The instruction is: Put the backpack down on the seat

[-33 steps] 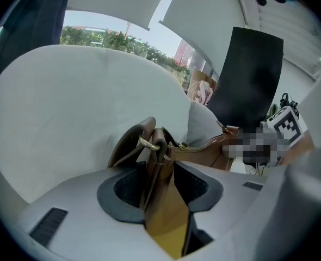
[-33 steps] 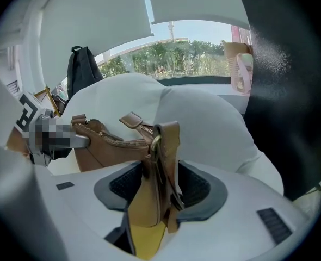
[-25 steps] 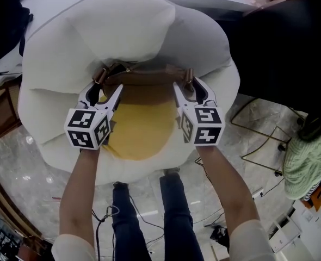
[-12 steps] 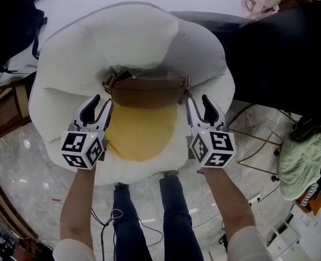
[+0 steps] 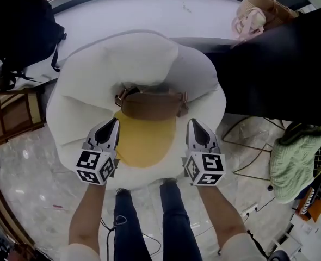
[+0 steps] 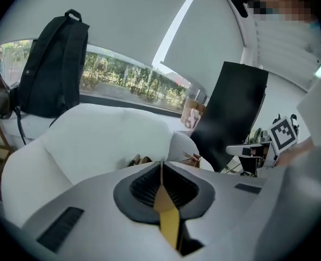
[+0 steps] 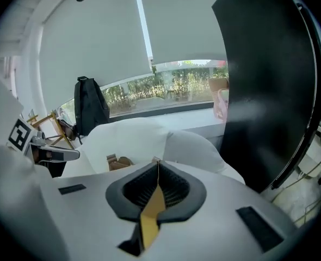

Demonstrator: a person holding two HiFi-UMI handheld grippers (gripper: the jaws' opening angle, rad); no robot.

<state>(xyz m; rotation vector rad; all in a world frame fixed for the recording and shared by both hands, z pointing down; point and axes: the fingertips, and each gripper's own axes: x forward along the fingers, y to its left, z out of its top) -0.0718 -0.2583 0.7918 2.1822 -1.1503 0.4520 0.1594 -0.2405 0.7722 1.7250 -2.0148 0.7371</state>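
The brown backpack (image 5: pixel 149 105) lies across the back of the yellow seat cushion (image 5: pixel 144 143) of a white padded chair (image 5: pixel 139 53), its strap ends showing at both sides. My left gripper (image 5: pixel 112 123) hovers over the seat's left front, apart from the bag. Its jaws are closing fully together with nothing between them. My right gripper (image 5: pixel 193 124) mirrors it at the seat's right front, also closing to shut and empty. In the left gripper view the meeting jaws (image 6: pixel 161 165) point at the bag's top (image 6: pixel 140 160). In the right gripper view the jaws (image 7: pixel 158 163) point toward the bag (image 7: pixel 117 162).
A black backpack (image 5: pixel 19 26) hangs on a wooden rack (image 5: pixel 13 116) at the left. A black panel (image 5: pixel 280 64) stands to the right of the chair. A tan bag (image 5: pixel 258 7) sits on the window ledge. A wire frame (image 5: pixel 247 145) and a green knit item (image 5: pixel 296 156) stand at the right.
Both grippers let go of the bag's sides, drew back toward the person and shut. The brown backpack stays on the seat.
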